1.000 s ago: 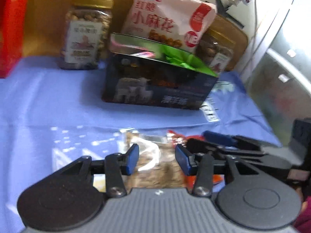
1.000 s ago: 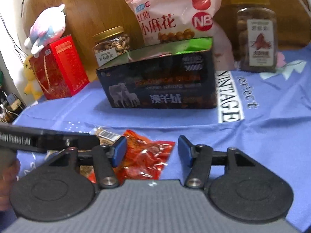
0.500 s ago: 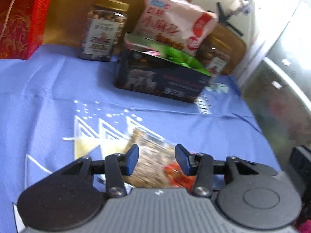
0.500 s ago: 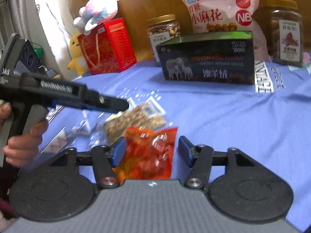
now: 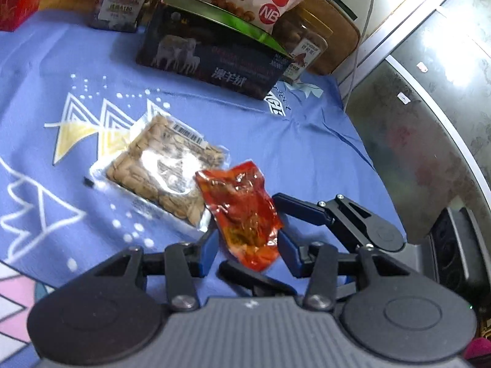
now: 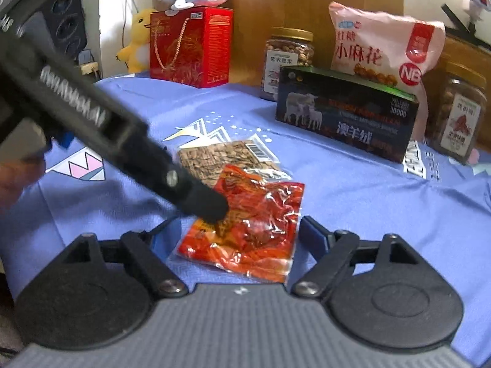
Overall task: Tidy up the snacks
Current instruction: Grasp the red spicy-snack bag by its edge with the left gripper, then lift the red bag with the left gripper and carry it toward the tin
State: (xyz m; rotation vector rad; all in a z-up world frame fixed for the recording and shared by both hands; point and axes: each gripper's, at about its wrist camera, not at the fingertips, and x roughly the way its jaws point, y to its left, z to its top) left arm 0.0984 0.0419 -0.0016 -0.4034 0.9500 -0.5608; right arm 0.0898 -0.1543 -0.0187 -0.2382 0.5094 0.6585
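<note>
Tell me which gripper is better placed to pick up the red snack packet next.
Probably the right gripper. Its jaws are opening and stand either side of the red packet, which lies flat on the blue cloth. The left gripper reaches only the packet's corner, crossing over the right one.

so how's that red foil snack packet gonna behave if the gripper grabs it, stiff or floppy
Probably floppy: the red packet is a thin, crinkled film pouch lying on the cloth, so it should sag from a pinch. Its glossy wrap may be slippery. It looks light, and one end lies over the clear seed bag, which may shift with it.
</note>
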